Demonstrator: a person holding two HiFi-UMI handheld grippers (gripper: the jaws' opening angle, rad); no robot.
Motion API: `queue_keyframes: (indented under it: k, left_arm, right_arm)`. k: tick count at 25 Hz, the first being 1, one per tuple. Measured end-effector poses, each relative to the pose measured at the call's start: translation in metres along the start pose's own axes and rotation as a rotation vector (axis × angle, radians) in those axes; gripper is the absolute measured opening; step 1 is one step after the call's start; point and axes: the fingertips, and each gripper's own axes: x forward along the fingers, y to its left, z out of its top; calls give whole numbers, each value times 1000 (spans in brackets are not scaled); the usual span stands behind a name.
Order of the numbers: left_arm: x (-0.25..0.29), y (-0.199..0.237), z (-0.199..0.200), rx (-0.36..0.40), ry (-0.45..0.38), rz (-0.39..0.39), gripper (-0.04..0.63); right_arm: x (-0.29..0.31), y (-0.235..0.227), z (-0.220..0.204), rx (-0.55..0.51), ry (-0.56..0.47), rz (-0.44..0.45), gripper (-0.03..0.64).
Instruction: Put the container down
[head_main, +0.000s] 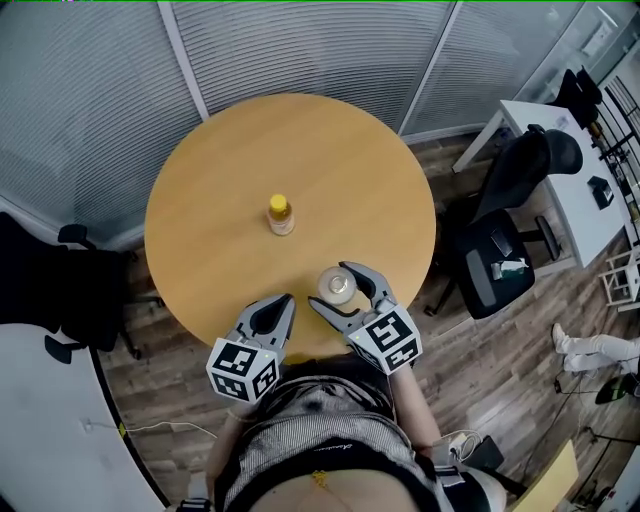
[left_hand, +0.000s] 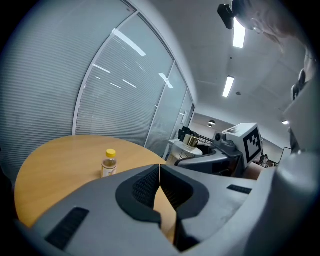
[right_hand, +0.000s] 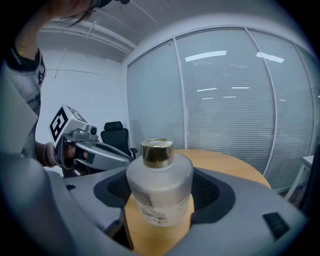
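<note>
Both jaws of right claw (right_hand: 160, 174) press upright container (right_hand: 159, 195).

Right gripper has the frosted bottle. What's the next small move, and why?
Probably lower the right gripper straight down until the frosted bottle sits on the table: its jaws clasp the bottle near the table's edge, and whether the base touches wood isn't visible.

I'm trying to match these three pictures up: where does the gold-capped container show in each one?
Head view: container by the table's near edge, between the right gripper's jaws.
Left gripper view: small, right of centre, beyond the left gripper.
Right gripper view: large, centre, between the jaws.
Shared landmark: the round table.
</note>
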Motion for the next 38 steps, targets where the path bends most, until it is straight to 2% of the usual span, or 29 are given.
queue_keyframes:
  k: [9, 17, 24, 38]
  left_arm:
    - [11, 1, -6, -12, 21, 23, 21]
    - [33, -3, 14, -63, -28, 103, 21]
    - [48, -24, 6, -131, -32, 144, 21]
    - [53, -41, 2, -140, -32, 192, 21]
  right_arm:
    - [2, -26, -4, 0, 9, 10, 350]
    - [-1, -64, 5, -29, 11, 91, 350]
    - [-8, -85, 2, -53, 20, 130, 350]
    - [-14, -95, -3, -63, 26, 188, 350]
